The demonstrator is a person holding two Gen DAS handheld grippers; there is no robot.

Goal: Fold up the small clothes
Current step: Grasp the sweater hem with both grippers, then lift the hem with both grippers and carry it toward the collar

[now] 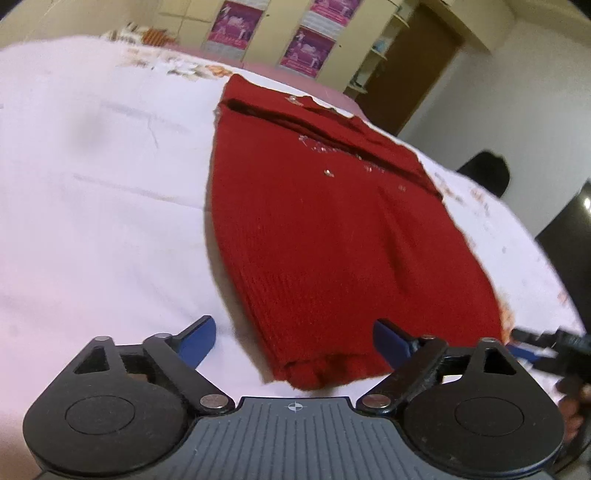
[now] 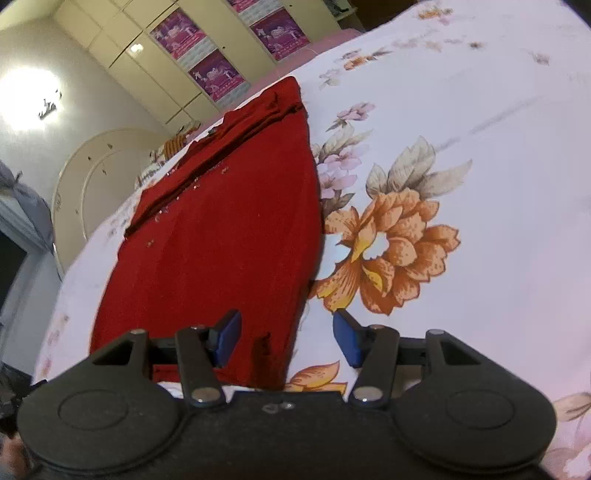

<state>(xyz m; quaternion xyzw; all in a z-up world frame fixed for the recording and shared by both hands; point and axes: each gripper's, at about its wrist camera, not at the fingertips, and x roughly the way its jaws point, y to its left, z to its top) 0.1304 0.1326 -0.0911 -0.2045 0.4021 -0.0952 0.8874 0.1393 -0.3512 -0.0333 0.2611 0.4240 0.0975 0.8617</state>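
A red knit garment [image 1: 317,236] with small shiny studs lies flat on the white floral bedsheet [image 1: 103,192], folded into a long narrow shape. My left gripper [image 1: 295,338] is open, its blue pads either side of the garment's near left corner, just above it. In the right wrist view the garment [image 2: 229,240] stretches away from the near edge. My right gripper [image 2: 286,338] is open over the garment's near right corner, one pad above the red cloth, the other above the sheet. The right gripper also shows at the left wrist view's right edge [image 1: 546,350].
The sheet [image 2: 480,147] carries a big orange flower print [image 2: 388,251] right of the garment. Beyond the bed stand cream wardrobes with purple posters [image 1: 234,24], a round headboard [image 2: 99,173] and a bright lamp [image 2: 29,99].
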